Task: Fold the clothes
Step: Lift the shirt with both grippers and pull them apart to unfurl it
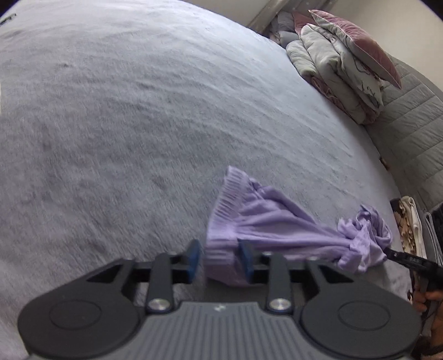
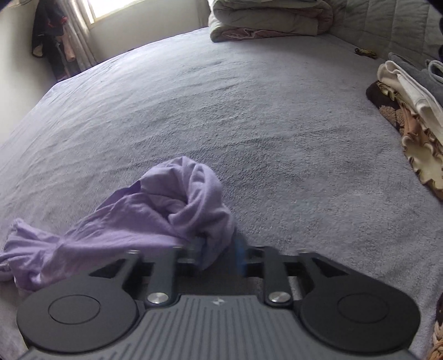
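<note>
A lilac knit garment lies bunched in a band across the grey bed. Its ribbed hem end sits between the fingers of my left gripper. The blue pads stand apart and a slit of sheet shows beside the left pad, so this gripper is open. In the right wrist view the other end of the lilac garment is a twisted lump by my right gripper. Cloth hangs against its left pad, the right pad is bare, and the jaws are open. The right gripper's tip also shows at the garment's far end.
A folded duvet with pillows is piled at the head of the bed against a quilted headboard. A stack of folded clothes lies at the bed's right edge. Dark clothes hang by a window.
</note>
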`<act>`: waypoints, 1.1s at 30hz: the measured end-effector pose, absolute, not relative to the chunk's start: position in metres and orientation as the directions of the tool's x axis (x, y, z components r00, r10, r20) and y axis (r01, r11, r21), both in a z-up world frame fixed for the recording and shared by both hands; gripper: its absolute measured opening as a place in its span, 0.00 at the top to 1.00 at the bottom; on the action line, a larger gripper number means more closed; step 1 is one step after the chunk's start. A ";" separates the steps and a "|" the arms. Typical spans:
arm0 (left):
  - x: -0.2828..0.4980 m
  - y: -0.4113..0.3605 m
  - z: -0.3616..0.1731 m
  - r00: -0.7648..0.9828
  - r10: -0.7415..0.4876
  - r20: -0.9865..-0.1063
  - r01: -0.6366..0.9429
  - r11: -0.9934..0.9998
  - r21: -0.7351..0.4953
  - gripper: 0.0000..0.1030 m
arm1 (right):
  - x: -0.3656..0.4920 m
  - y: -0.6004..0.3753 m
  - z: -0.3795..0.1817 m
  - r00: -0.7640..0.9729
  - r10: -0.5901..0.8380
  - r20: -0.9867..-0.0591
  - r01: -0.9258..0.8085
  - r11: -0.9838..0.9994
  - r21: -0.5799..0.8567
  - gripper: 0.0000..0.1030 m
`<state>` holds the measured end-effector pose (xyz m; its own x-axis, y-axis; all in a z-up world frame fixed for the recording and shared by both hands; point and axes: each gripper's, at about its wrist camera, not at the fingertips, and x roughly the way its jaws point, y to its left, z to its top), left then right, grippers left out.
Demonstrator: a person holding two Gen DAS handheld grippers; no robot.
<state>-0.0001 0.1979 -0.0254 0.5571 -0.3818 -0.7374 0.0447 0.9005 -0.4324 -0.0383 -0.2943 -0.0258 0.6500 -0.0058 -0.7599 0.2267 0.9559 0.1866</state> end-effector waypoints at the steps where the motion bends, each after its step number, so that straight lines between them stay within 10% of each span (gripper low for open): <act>1: 0.002 0.199 -0.023 0.571 -0.378 -0.729 0.043 0.900 -0.433 0.48 | -0.038 -0.296 -0.023 0.658 -0.012 -0.753 0.233 0.954 0.189 0.58; 15: 0.058 0.171 -0.037 0.569 -0.417 -0.708 0.048 0.877 -0.478 0.48 | 0.008 -0.263 -0.005 0.720 0.066 -0.691 0.116 0.970 0.213 0.57; 25: 0.068 0.151 -0.047 0.544 -0.425 -0.723 0.050 0.877 -0.478 0.79 | 0.041 -0.234 -0.033 0.655 0.076 -0.752 0.024 0.992 0.122 0.57; 28: 0.066 0.149 -0.044 0.568 -0.392 -0.724 0.040 0.892 -0.451 0.85 | 0.037 -0.230 -0.034 0.673 0.026 -0.739 0.023 0.998 0.055 0.84; 33: 0.053 0.157 -0.025 0.656 -0.312 -0.687 0.021 0.917 -0.397 0.91 | 0.027 -0.241 -0.019 0.721 -0.033 -0.693 0.097 0.994 0.054 0.93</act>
<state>0.0532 0.1572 -0.0252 0.6561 -0.3123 -0.6870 0.0206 0.9174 -0.3974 0.0267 -0.2409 -0.0191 0.7206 -0.0330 -0.6926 0.0972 0.9938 0.0538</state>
